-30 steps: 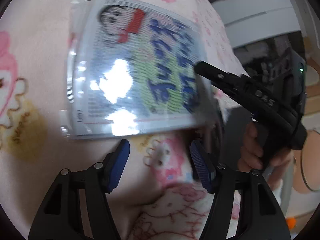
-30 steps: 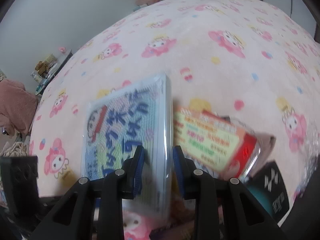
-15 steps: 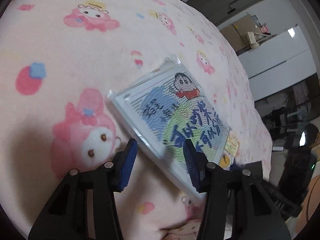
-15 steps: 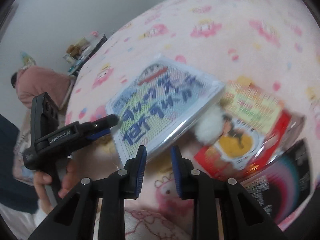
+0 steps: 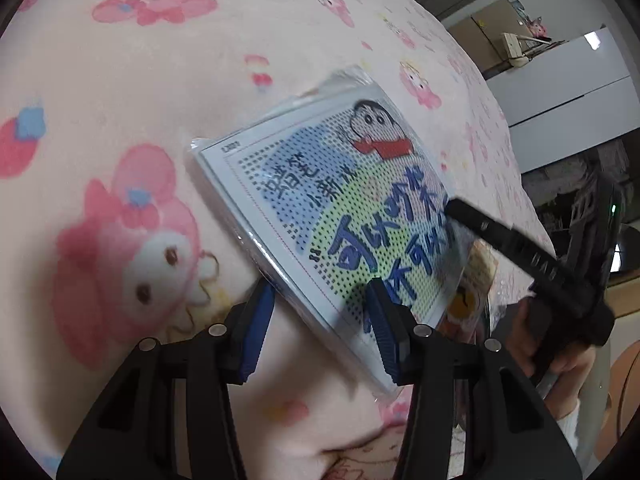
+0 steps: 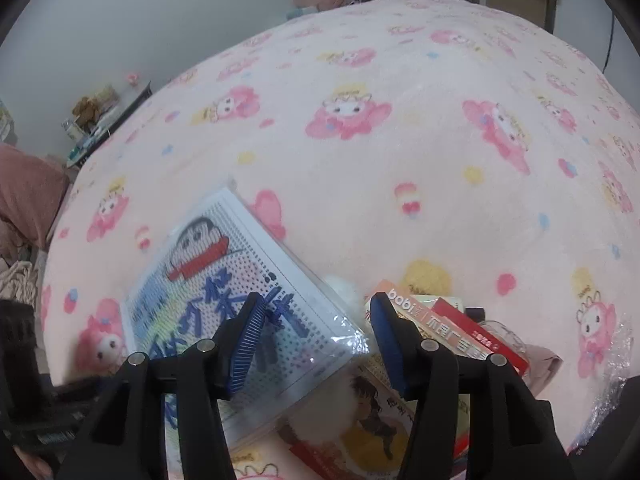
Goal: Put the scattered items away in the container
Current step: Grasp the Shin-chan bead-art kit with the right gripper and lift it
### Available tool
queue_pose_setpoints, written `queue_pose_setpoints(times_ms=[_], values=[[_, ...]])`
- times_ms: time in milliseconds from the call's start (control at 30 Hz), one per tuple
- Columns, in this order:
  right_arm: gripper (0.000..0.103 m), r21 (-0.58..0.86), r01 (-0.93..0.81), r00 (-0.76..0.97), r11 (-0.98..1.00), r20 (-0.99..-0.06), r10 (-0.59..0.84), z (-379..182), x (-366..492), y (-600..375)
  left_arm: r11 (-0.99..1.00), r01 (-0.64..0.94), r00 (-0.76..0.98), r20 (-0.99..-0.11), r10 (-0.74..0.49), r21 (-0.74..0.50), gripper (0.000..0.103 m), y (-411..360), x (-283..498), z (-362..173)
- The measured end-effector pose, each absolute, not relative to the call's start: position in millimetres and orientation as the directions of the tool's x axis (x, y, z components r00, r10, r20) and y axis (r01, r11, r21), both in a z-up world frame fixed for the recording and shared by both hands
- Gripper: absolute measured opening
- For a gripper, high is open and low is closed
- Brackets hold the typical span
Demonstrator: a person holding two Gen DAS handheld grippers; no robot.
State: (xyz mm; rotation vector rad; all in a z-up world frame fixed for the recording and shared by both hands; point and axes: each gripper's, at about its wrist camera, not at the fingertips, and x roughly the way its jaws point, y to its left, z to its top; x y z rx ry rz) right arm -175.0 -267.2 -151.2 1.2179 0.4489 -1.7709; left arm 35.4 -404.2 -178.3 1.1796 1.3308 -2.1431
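Observation:
A flat cartoon bead-art kit in clear plastic lies on the pink blanket; it also shows in the right wrist view. My left gripper is open, its jaws on either side of the kit's near edge. My right gripper is open over the kit's right corner. A red and yellow snack packet lies beside the kit, partly under it. A white fluffy ball peeks between them. No container is visible.
The pink cartoon-print blanket covers the whole bed. A crinkly clear plastic wrapper lies at the right edge. The right gripper's body and hand reach in at the right of the left wrist view.
My right gripper has opened and let go of the kit, which now lies flat on the blanket. My left gripper has moved closer to the kit's near edge.

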Motion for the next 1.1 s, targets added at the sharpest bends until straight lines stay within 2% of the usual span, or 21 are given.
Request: queue_pose_setpoints(times_ms=[67,233,333,567,633,767,933,1033,1100], values=[[0.051,0.206,0.841,-0.066,-0.499,-0.878,-0.474,-155.0,-172.4,-266.3,-0.502,0.675,-0.576,-0.811,0.099,-0.541,0.048,-409.0,33.3,-175.7],[0.049,0.366,0.832,0.120,-0.417,-0.852,-0.509,-142.0,-152.1,-241.9,-0.503,0.692,-0.590,-0.807,0.020,-0.518,0.054,-427.6,44.2,-161.7],[0.049,0.396,0.859,0.219,-0.323,-0.856,-0.469,-137.2,-123.6,-225.8,-0.497,0.684,-0.602,-0.798,0.029,-0.534,0.054,-435.8,49.4,-159.1],[0.049,0.368,0.839,0.145,-0.400,-0.861,-0.488,-139.5,-130.2,-232.3,-0.548,0.684,-0.538,-0.840,0.064,-0.480,0.056,-427.5,46.8,-178.0],[0.049,0.403,0.821,0.195,-0.404,-0.863,-0.466,-155.2,-136.2,-241.7,-0.580,0.690,-0.501,-0.864,0.049,-0.433,0.056,-422.3,43.0,-182.1],[0.049,0.447,0.804,0.302,-0.392,-0.875,-0.378,-180.0,-123.2,-255.0,-0.588,0.678,-0.509,-0.859,0.056,-0.440,0.056,-416.5,45.2,-177.4],[0.049,0.423,0.806,0.290,-0.415,-0.892,-0.346,-195.0,-116.3,-258.8,-0.598,0.676,-0.504,-0.862,0.049,-0.430,0.056,-415.0,43.4,-180.9],[0.055,0.382,0.802,0.252,-0.460,-0.914,-0.318,-206.6,-122.5,-264.8,-0.605,0.677,-0.481,-0.874,0.068,-0.419,0.057,-417.4,33.9,-189.8],[0.058,0.429,0.769,0.301,-0.474,-0.897,-0.323,-216.1,-126.1,-267.1,-0.591,0.679,-0.484,-0.871,0.086,-0.436,0.057,-419.2,33.6,-189.8]])
